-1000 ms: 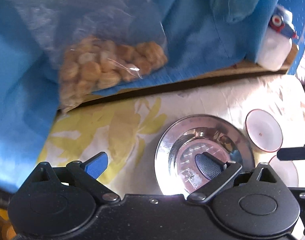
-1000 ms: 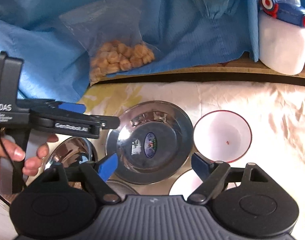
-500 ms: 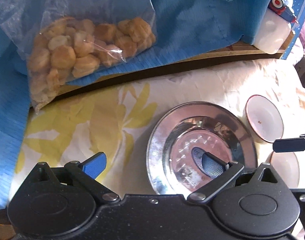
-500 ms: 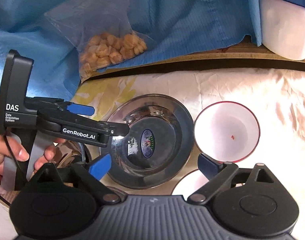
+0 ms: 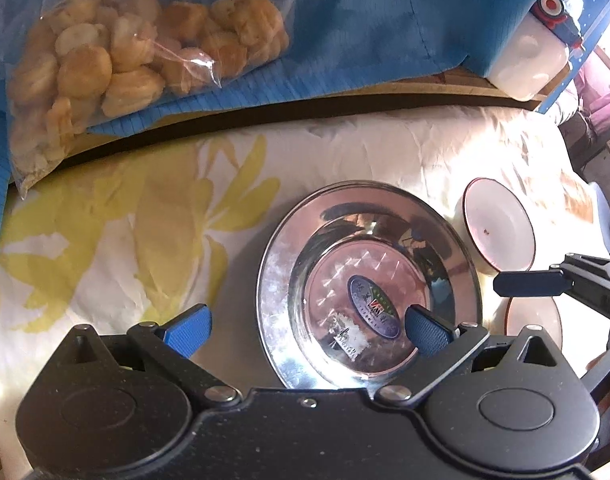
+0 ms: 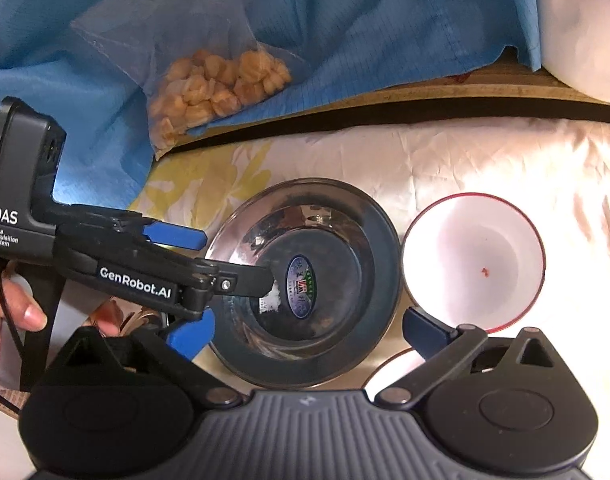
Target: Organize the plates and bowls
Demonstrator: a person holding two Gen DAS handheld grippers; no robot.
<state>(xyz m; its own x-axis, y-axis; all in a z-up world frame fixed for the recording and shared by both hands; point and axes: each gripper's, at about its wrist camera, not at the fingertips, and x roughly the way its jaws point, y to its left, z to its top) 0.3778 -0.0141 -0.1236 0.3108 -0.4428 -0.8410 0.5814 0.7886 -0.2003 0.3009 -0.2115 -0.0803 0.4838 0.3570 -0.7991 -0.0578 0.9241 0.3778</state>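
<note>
Right wrist: open right tongs (image 6: pixel 309 334) straddle upright steel plate (image 6: pixel 385 280).

My left gripper (image 5: pixel 307 330) has a matte black body with two round pivot housings, silver screws and blue ribbed finger pads (image 5: pixel 425 334). Seen from my right gripper (image 6: pixel 307 332), its side reads "DAS Data Acquisition System" and "GenRobot.AI" in white, with a thin black cable beside my hand (image 6: pixel 13 316) at its grip.

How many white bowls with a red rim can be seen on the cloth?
2. One white bowl stands right of the steel plate. A second bowl lies nearer the camera, mostly hidden behind the right gripper. More may be hidden.
</note>
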